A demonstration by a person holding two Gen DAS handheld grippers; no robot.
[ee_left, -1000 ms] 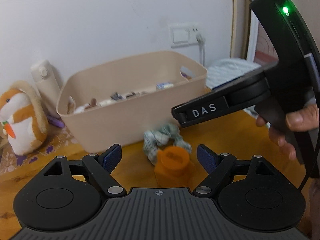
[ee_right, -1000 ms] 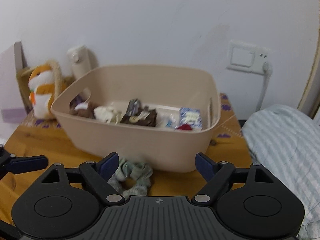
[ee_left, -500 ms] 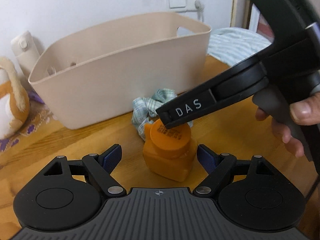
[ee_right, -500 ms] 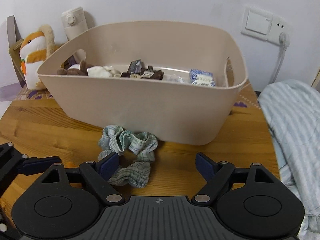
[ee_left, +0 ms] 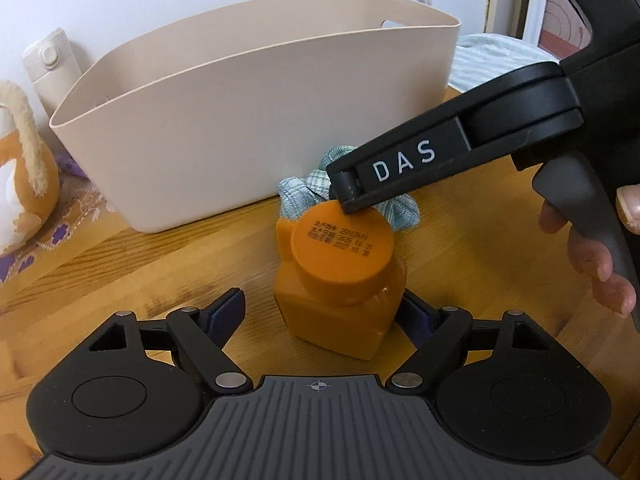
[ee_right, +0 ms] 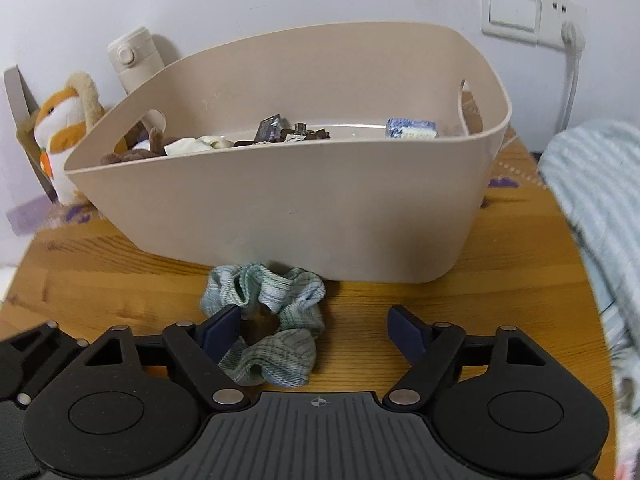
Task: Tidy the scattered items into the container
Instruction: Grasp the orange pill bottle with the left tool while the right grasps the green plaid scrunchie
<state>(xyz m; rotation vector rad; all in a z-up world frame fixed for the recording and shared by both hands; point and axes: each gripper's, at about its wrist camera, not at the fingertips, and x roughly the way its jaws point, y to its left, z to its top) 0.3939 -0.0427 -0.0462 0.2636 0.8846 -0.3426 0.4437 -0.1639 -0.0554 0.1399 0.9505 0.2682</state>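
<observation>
An orange bottle with an orange cap (ee_left: pixel 340 280) stands on the wooden table between the open fingers of my left gripper (ee_left: pixel 322 314). A green checked scrunchie (ee_right: pixel 268 320) lies on the table against the front wall of the beige tub (ee_right: pixel 280 208); in the left wrist view the scrunchie (ee_left: pixel 304 194) shows behind the bottle. My right gripper (ee_right: pixel 316 330) is open, low over the scrunchie, its left finger over the scrunchie's hole. The right gripper's arm (ee_left: pixel 420 164) crosses the left wrist view above the bottle. The tub (ee_left: pixel 240 120) holds several small items.
A plush hamster (ee_right: pixel 64 128) and a cream flask (ee_right: pixel 134 60) stand left of the tub by the wall. A striped cloth (ee_right: pixel 600 216) lies at the table's right edge. A wall socket with a cable (ee_right: pixel 568 40) is behind the tub.
Both grippers have come down and forward: the left now straddles the orange bottle, the right is low over the scrunchie. Both stayed open.
</observation>
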